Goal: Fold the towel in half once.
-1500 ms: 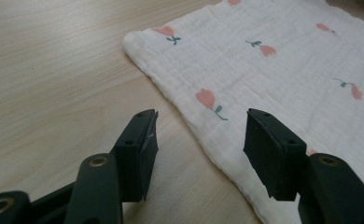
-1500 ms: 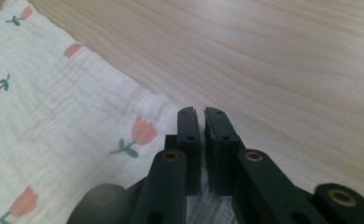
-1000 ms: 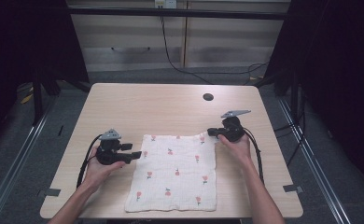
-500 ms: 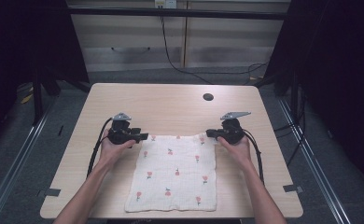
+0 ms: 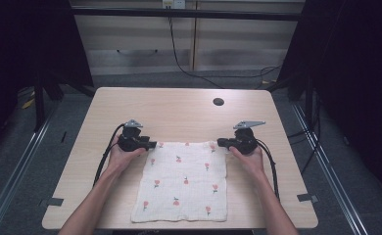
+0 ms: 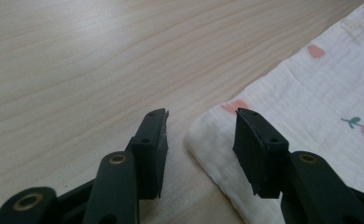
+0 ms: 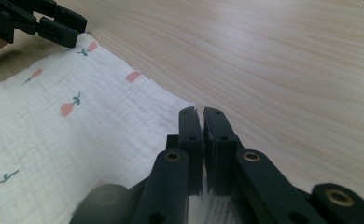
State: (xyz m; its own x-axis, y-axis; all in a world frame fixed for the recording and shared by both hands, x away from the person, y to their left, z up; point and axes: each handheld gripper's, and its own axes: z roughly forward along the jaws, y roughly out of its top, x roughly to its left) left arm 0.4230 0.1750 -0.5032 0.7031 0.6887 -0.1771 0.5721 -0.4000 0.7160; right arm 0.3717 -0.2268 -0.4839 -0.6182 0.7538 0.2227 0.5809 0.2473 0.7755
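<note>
High view: 1 cloth [image 5: 184,182] flat on surface [image 5: 179,115], long axis running toward person. L gripper [image 5: 152,145] at far-left corner, R gripper [image 5: 222,142] at far-right corner; each nearest own corner.

L gripper view: L gripper [image 6: 201,121] half open, jaws just been closing, straddling corner of cloth [image 6: 311,93], pads not pressing yet.

R gripper view: R gripper [image 7: 202,114] clamped on cloth [image 7: 68,126] corner; edge runs off toward L gripper [image 7: 59,30].

Count: 1 cloth, 2 grippers.

A square white cloth [image 5: 184,183] printed with small pink tulips lies spread flat on the near half of the wooden surface [image 5: 179,115], its weave lightly crinkled, its near edge close to the surface's front.
</note>
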